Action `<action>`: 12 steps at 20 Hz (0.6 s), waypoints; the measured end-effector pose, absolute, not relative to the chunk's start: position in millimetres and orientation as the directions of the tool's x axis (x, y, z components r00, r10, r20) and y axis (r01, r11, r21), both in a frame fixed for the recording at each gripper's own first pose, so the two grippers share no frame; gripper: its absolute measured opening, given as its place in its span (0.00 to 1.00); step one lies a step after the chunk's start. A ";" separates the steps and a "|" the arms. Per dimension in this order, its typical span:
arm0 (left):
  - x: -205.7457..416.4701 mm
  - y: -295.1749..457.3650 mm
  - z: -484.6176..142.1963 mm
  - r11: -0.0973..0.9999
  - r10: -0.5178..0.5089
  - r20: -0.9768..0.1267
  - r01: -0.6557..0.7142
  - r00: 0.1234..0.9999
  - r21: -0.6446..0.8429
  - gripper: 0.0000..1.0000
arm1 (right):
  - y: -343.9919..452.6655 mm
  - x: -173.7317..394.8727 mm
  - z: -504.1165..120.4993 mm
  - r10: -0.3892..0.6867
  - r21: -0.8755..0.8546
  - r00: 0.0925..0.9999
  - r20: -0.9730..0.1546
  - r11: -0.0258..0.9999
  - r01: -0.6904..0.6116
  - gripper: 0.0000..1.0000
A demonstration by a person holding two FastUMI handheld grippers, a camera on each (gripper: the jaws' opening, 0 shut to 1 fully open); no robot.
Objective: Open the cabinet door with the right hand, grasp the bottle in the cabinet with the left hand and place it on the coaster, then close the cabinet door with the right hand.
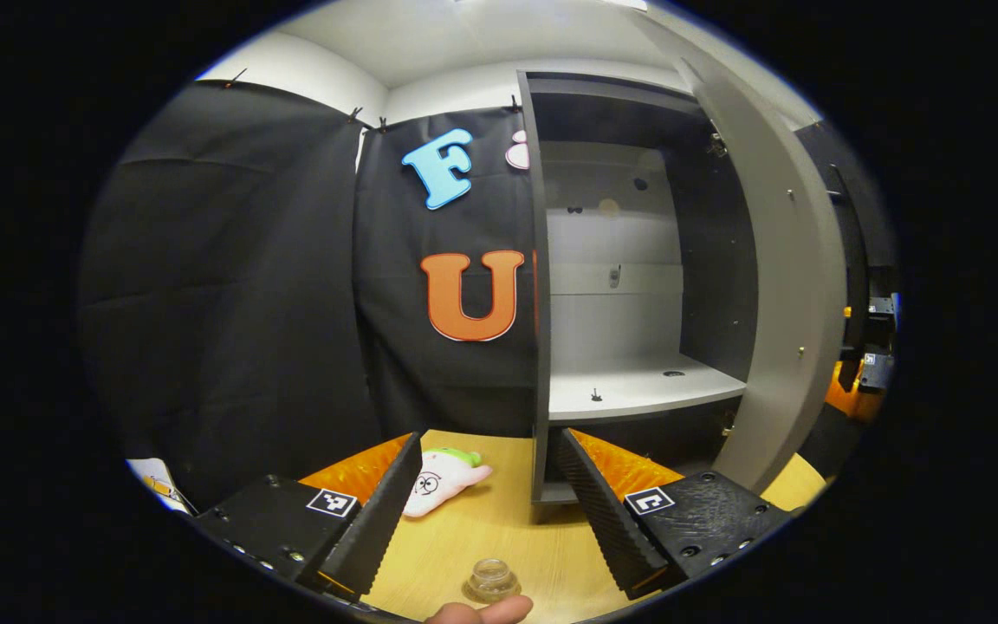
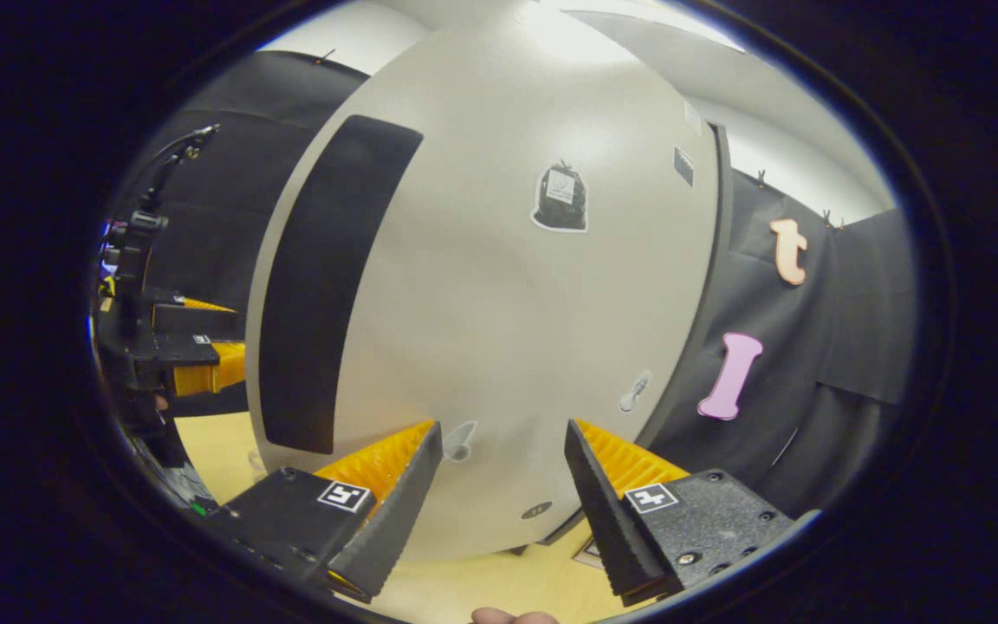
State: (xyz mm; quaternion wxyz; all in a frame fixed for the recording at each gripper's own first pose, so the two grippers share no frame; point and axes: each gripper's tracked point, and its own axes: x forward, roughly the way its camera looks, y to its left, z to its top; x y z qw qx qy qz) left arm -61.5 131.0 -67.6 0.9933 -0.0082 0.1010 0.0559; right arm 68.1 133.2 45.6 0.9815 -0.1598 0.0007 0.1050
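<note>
The cabinet door (image 1: 789,286) stands open; the bottle (image 1: 491,579) sits on the counter (image 1: 499,529), near and between the left hand-held gripper's (image 1: 490,511) wide-spread fingers; the right hand-held gripper (image 2: 503,503), also wide, faces the door's outer face, holding nothing.

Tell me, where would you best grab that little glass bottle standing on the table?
Probably around its wide round body, just under the narrower neck. The glass bottle stands upright on the table, so come in level from the near side, with the fingers on either flank.
</note>
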 end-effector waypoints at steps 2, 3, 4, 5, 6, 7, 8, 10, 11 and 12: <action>-65.5 137.2 -67.7 0.990 0.137 -0.212 -0.140 0.968 0.002 0.96 | 144.0 69.9 51.5 0.239 -0.309 0.971 -0.025 0.922 -0.235 0.92; -66.5 139.2 -68.9 0.989 0.146 -0.217 -0.148 0.965 0.004 0.96 | 147.5 70.7 54.4 0.249 -0.315 0.968 -0.025 0.917 -0.244 0.92; -66.9 140.6 -69.3 0.988 0.154 -0.220 -0.157 0.963 0.007 0.96 | 150.3 70.7 53.8 0.260 -0.319 0.965 -0.028 0.913 -0.255 0.92; -66.5 141.2 -69.4 0.987 0.158 -0.222 -0.160 0.962 0.009 0.96 | 152.3 70.4 52.8 0.267 -0.321 0.963 -0.030 0.910 -0.262 0.92; -65.7 140.1 -69.0 0.987 0.158 -0.224 -0.160 0.962 0.011 0.96 | 152.1 68.7 51.4 0.267 -0.320 0.963 -0.032 0.910 -0.263 0.92; -63.7 138.9 -69.1 0.987 0.159 -0.225 -0.159 0.961 0.018 0.96 | 151.6 67.6 50.1 0.268 -0.313 0.963 -0.034 0.912 -0.264 0.92; -62.2 137.8 -67.6 0.987 0.159 -0.225 -0.157 0.961 0.026 0.96 | 150.6 70.2 49.2 0.264 -0.304 0.964 -0.035 0.916 -0.261 0.92; -56.0 133.3 -65.1 0.989 0.148 -0.219 -0.146 0.964 0.028 0.96 | 148.3 70.1 47.3 0.248 -0.281 0.968 -0.036 0.927 -0.248 0.93; -53.2 129.3 -63.6 0.990 0.141 -0.215 -0.139 0.966 0.025 0.96 | 146.8 69.9 46.4 0.237 -0.267 0.971 -0.037 0.934 -0.238 0.92; -50.2 125.9 -60.5 0.991 0.133 -0.210 -0.131 0.969 0.022 0.96 | 145.7 69.7 44.8 0.225 -0.252 0.974 -0.037 0.941 -0.227 0.92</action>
